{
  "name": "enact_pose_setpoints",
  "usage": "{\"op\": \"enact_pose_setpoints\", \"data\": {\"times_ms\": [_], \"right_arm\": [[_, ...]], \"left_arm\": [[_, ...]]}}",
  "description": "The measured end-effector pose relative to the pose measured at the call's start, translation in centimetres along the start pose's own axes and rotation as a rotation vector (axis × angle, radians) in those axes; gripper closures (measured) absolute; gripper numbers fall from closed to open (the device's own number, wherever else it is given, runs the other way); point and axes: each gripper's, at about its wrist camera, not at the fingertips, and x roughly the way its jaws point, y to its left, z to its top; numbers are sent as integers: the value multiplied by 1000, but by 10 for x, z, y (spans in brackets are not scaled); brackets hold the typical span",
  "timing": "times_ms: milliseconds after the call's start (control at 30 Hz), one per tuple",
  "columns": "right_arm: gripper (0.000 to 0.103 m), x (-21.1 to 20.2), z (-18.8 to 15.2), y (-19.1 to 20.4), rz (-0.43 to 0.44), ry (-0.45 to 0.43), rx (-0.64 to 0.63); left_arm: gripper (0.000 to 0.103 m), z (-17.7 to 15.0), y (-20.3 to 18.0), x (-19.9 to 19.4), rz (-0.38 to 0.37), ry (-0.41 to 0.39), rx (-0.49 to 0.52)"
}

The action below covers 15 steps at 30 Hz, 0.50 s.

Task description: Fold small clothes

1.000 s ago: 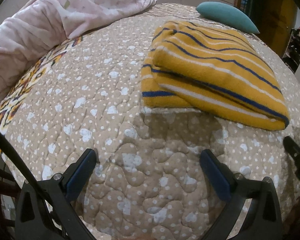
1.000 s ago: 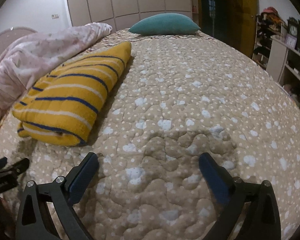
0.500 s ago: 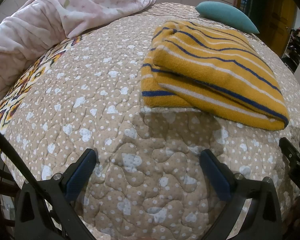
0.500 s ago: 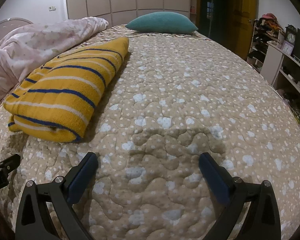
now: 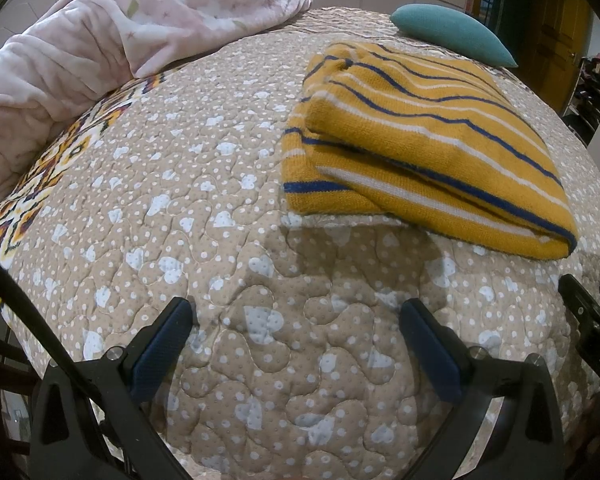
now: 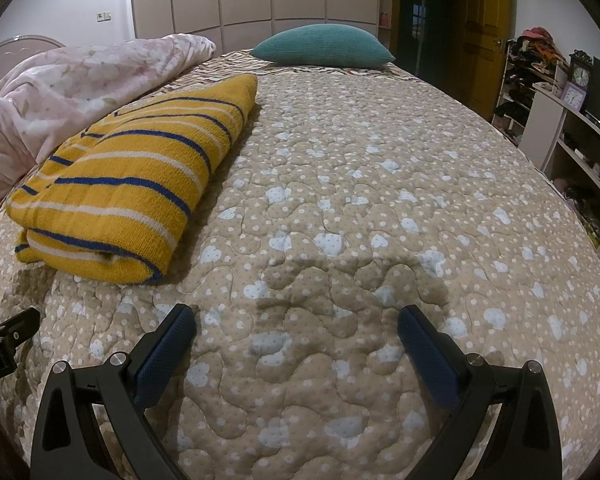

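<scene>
A yellow knit garment with blue and white stripes (image 5: 420, 148) lies folded in a thick rectangle on the beige quilted bedspread (image 5: 220, 240). It also shows in the right wrist view (image 6: 132, 184), at the left. My left gripper (image 5: 296, 332) is open and empty, above the quilt in front of the garment, apart from it. My right gripper (image 6: 296, 332) is open and empty, over bare quilt to the right of the garment. Each gripper's edge shows in the other's view.
A pink floral blanket (image 5: 120, 40) is heaped at the far left of the bed. A teal pillow (image 6: 324, 46) lies at the head. Shelves with clutter (image 6: 560, 112) stand past the bed's right edge. A wooden door (image 6: 480, 32) is behind.
Both grippers have drawn slightly back and up from the garment; the right wrist view has swung to the right. The garment has not moved. Both grippers stay open.
</scene>
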Motion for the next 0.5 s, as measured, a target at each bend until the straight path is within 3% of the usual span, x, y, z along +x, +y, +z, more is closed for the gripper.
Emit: {"op": "enact_pose_setpoints", "data": {"times_ms": [500], "right_arm": [[0, -3, -3, 2, -25, -3, 5]], "left_arm": [[0, 0, 0, -1, 1, -4, -1]]}}
